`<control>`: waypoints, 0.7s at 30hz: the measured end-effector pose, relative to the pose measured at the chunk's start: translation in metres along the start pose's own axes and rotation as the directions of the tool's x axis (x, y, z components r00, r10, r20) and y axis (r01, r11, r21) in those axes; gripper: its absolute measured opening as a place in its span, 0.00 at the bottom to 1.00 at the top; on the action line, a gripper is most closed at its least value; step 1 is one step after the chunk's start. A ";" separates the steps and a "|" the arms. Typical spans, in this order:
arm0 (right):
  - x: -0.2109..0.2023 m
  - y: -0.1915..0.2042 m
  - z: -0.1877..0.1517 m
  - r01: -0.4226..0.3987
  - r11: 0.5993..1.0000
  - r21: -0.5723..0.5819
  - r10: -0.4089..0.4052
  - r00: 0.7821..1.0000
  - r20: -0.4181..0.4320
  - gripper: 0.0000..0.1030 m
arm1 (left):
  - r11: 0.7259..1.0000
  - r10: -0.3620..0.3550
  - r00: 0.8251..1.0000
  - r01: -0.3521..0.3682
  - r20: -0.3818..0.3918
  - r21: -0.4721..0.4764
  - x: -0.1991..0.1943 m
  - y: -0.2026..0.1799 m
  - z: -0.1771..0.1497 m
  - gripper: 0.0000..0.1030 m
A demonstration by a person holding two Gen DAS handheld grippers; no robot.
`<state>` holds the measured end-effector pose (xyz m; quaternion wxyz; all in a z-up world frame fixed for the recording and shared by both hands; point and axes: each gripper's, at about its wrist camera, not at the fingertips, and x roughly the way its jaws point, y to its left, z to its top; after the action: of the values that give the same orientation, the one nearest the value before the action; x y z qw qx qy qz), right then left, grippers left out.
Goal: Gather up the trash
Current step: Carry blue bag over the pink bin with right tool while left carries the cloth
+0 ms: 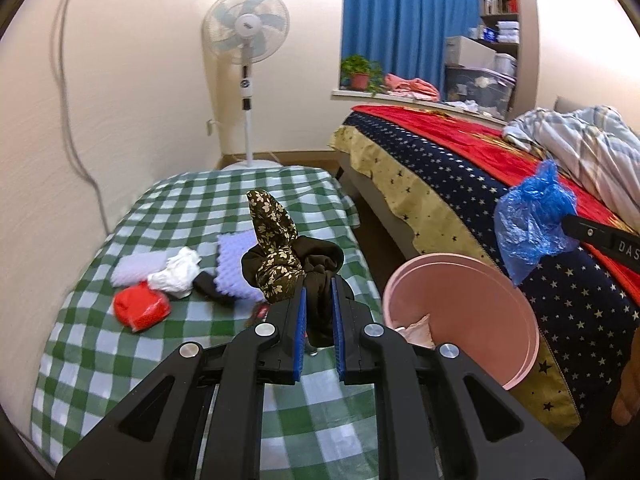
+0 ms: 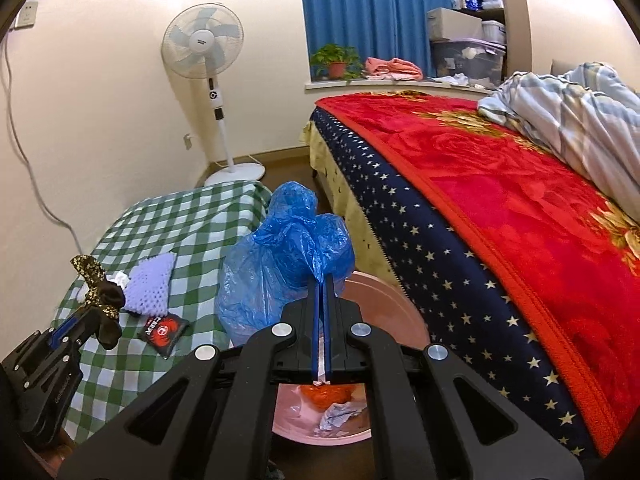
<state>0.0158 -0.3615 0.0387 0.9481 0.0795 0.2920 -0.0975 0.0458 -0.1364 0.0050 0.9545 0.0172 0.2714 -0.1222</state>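
I see the table [image 1: 120, 360] under its green-checked cloth carrying a red bag [image 1: 140, 310], white crumpled paper [image 1: 178, 274], a lilac foam pad [image 1: 236, 264] and a black-red packet [image 2: 163, 330].

We are holding a scrunchie [image 1: 296, 256] up between the left gripper [image 1: 319, 300] fingers, above the table [image 1: 120, 360]. Ahead and left of it, a wad of tissue [image 1: 178, 272] and a sponge [image 1: 236, 268] are lying on the table. The bin [image 1: 460, 312] is sitting just right of that gripper, against the bed [image 1: 460, 200]. The right gripper [image 2: 323, 280] is holding a plastic bag [image 2: 280, 264] above the bin, with a packet [image 2: 163, 330] lying on the table to its left. A fan [image 1: 248, 36] is standing behind the table.
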 end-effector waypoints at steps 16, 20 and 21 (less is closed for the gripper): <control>0.008 -0.027 0.000 0.104 0.993 0.055 -0.103 0.995 -0.019 0.02 | 0.985 -0.160 0.987 0.162 -0.028 0.063 0.033 -0.049 0.003 0.11; 0.010 -0.032 -0.001 0.121 0.991 0.063 -0.120 0.992 -0.027 0.02 | 0.981 -0.184 0.982 0.187 -0.046 0.058 0.043 -0.056 0.003 0.11; 0.011 -0.033 -0.001 0.125 0.990 0.064 -0.123 0.992 -0.029 0.02 | 0.980 -0.189 0.981 0.192 -0.049 0.058 0.045 -0.057 0.003 0.11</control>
<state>0.0161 -0.3943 0.0284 0.9334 0.0935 0.3049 -0.1647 0.0699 -0.2023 -0.0141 0.9313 0.0235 0.2883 -0.2212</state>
